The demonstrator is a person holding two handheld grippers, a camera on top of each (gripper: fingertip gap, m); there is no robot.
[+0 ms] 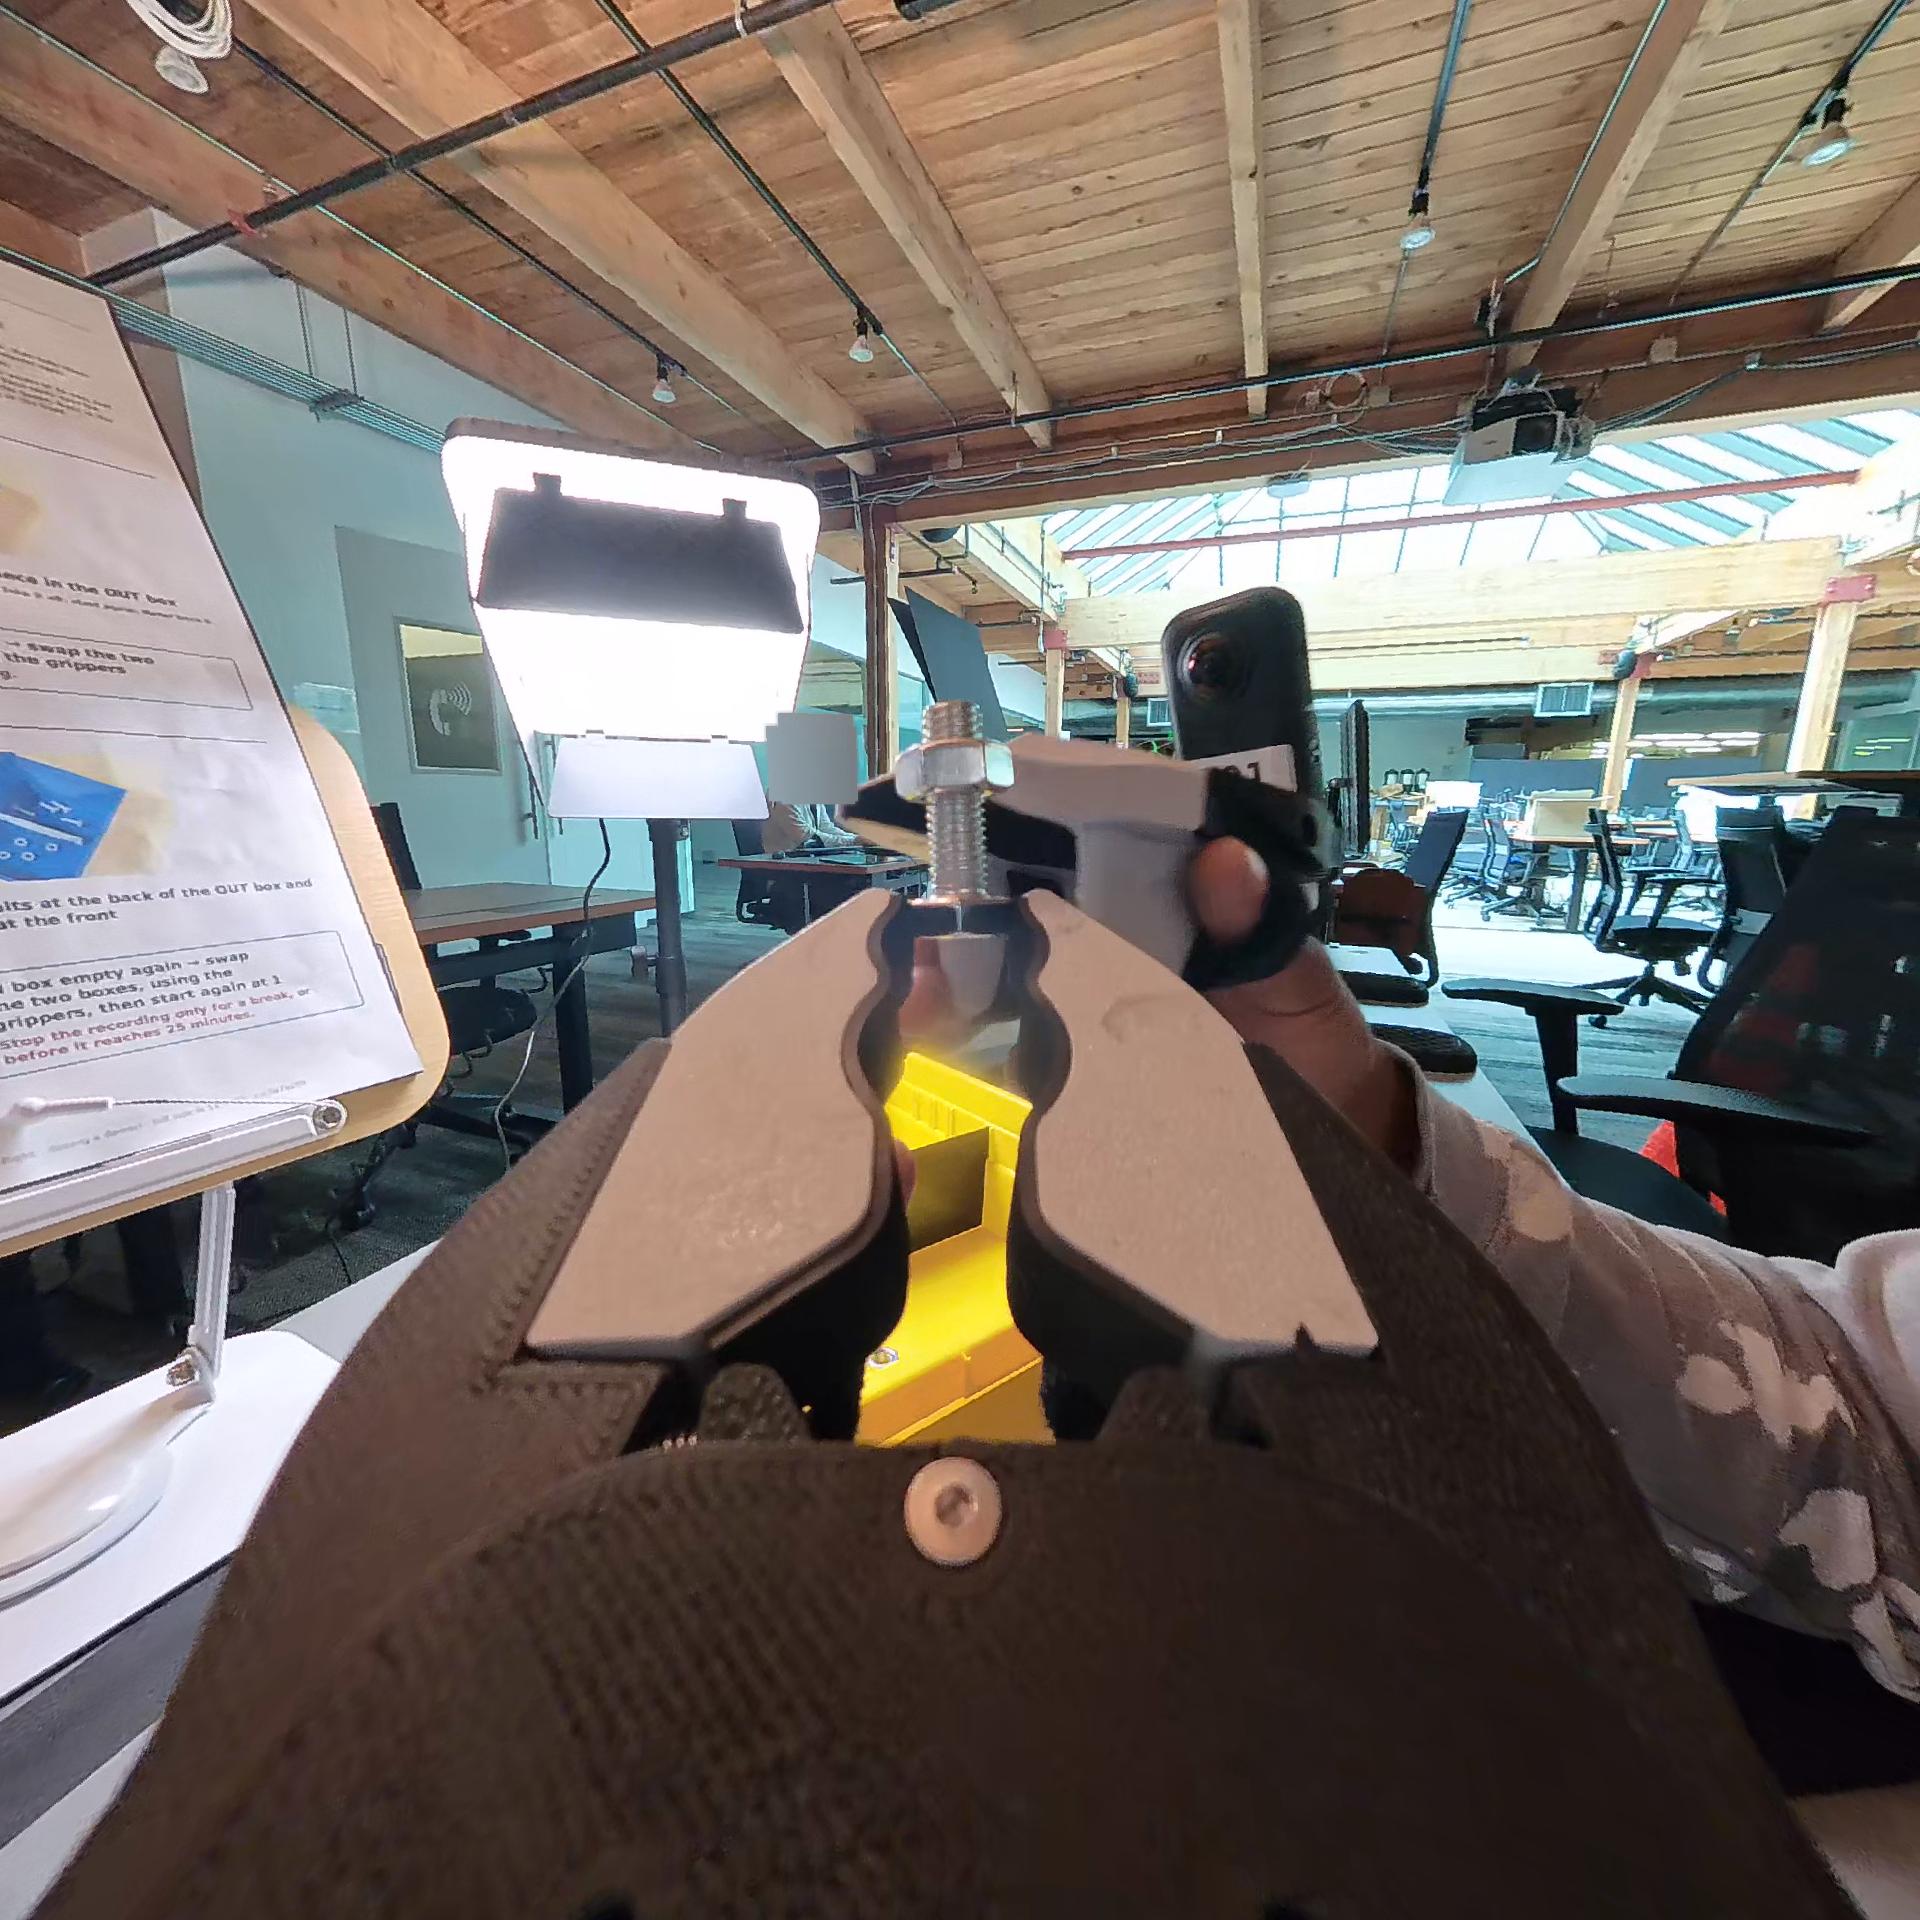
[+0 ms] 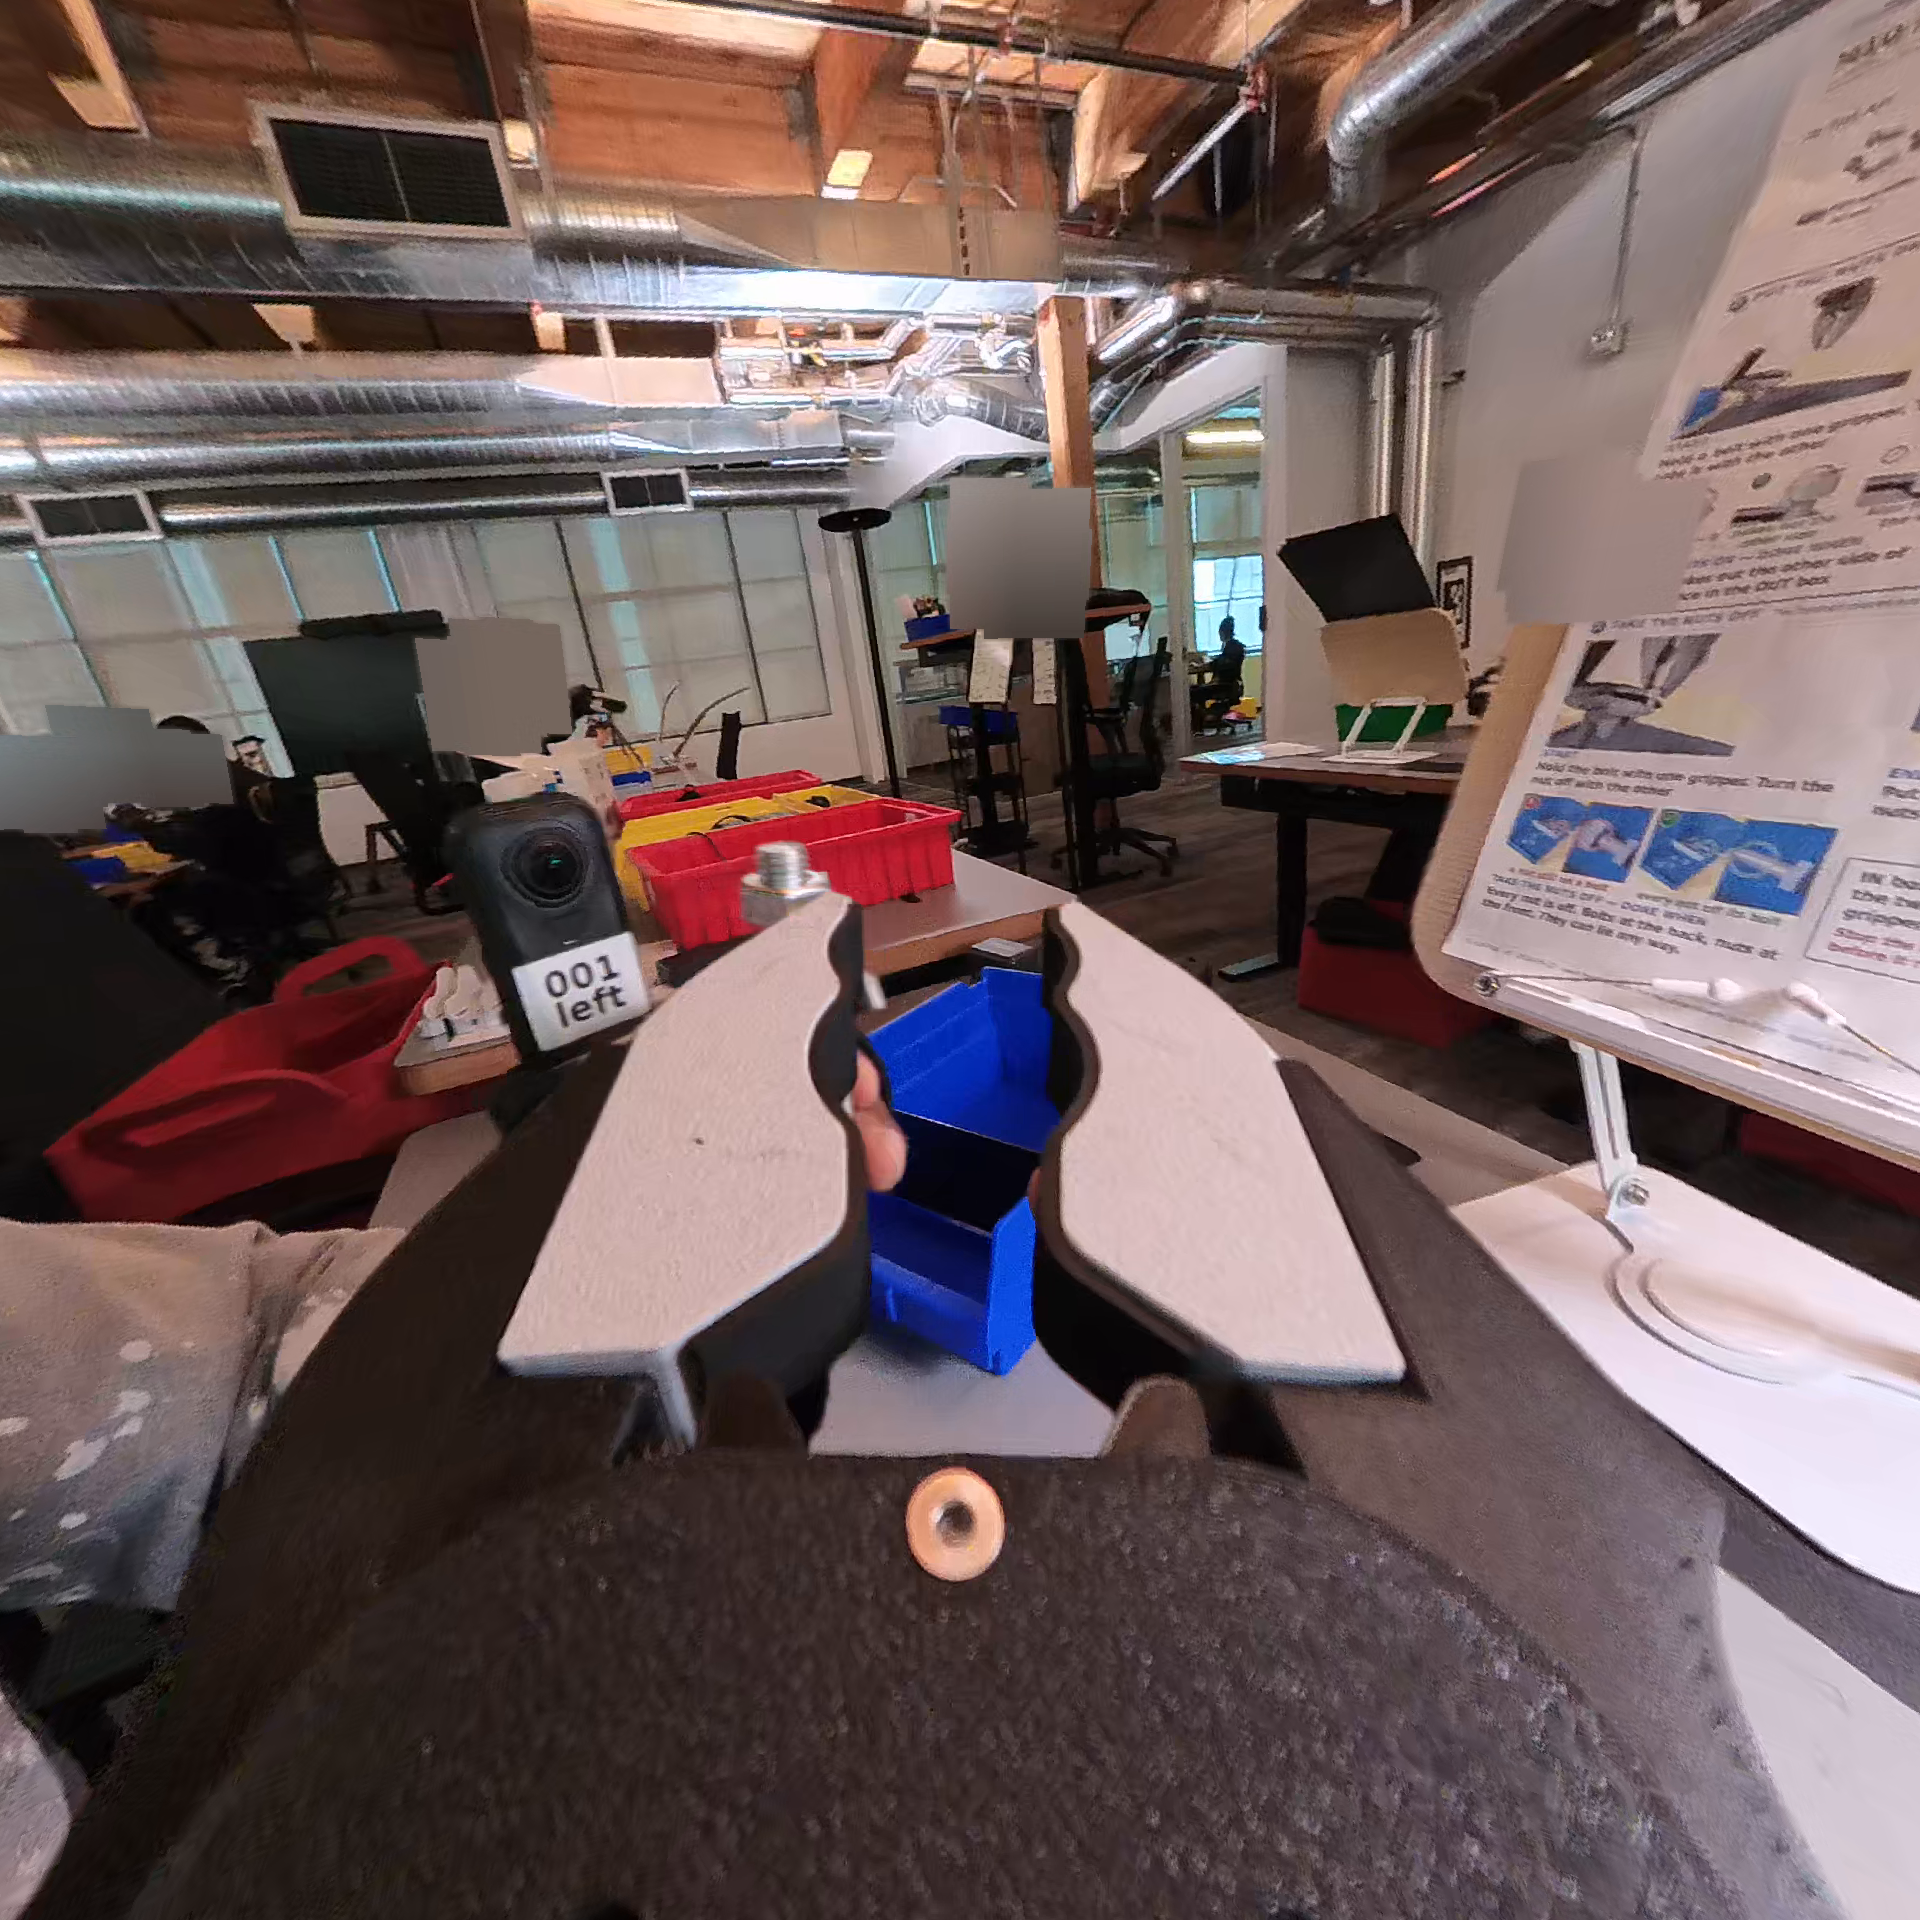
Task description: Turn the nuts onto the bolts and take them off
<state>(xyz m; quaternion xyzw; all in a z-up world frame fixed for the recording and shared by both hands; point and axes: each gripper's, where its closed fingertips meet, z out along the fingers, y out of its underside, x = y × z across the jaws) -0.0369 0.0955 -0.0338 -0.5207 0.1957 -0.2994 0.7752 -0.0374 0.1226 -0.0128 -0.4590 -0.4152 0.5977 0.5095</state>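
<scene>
A silver bolt (image 1: 948,842) stands upright, its head pinched between my left gripper's (image 1: 951,912) fingertips. A hex nut (image 1: 954,771) with a washer above it sits high on the thread, near the top end. My right gripper (image 1: 992,802) reaches in from the right at nut height, held by a person's hand (image 1: 1231,883). In the right wrist view my right gripper (image 2: 951,925) is open with a wide gap. The nut (image 2: 771,902) shows just left of its left fingertip (image 2: 831,925), outside the gap. The left gripper's camera body (image 2: 540,894) is beside it.
A yellow bin (image 1: 951,1132) lies below my left gripper; a blue bin (image 2: 966,1143) lies below my right. An instruction sheet on a white stand (image 1: 177,790) is at the left, also at the right in the right wrist view (image 2: 1704,810). A bright lamp (image 1: 634,592) stands behind. Left and right tips are no more than a few centimetres apart.
</scene>
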